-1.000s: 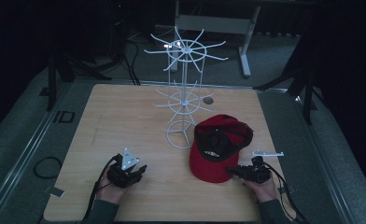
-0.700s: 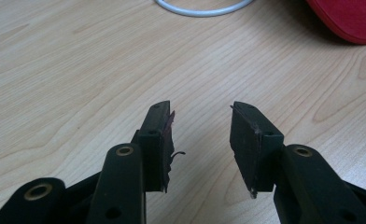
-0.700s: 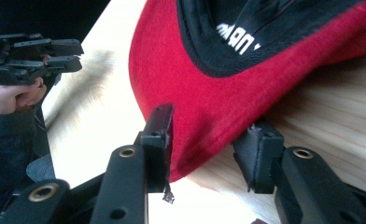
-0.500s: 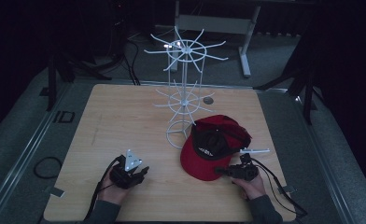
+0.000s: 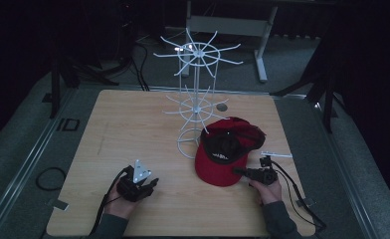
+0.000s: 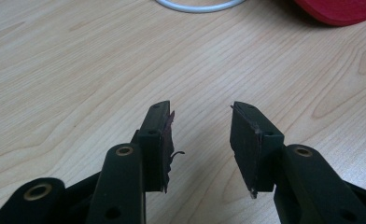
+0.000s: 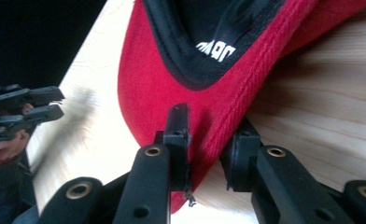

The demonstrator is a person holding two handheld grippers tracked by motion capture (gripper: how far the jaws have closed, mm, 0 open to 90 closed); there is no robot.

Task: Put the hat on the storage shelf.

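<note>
A red cap point(image 5: 223, 159) with a black lining lies upside down on the wooden table point(image 5: 123, 129), its brim toward the near edge. My right gripper point(image 5: 239, 172) comes at the brim from the right. In the right gripper view its jaws point(image 7: 209, 122) have just been closing and pinch the red brim point(image 7: 172, 79), one jaw on each face. My left gripper point(image 5: 150, 183) rests low at the near left, open, nothing between its fingers point(image 6: 200, 109). The cap's edge point(image 6: 340, 9) shows at that view's top right.
A white wire display rack point(image 5: 195, 99) with spoked hooks stands mid-table, just left of the cap; its base ring point(image 6: 195, 5) lies ahead of the left gripper. A small dark disc point(image 5: 223, 106) sits behind it. Dark floor and cables surround the table.
The cap has slid and turned a little to the left, toward the rack's base, and my right gripper moved left with it. The left gripper stayed put.
</note>
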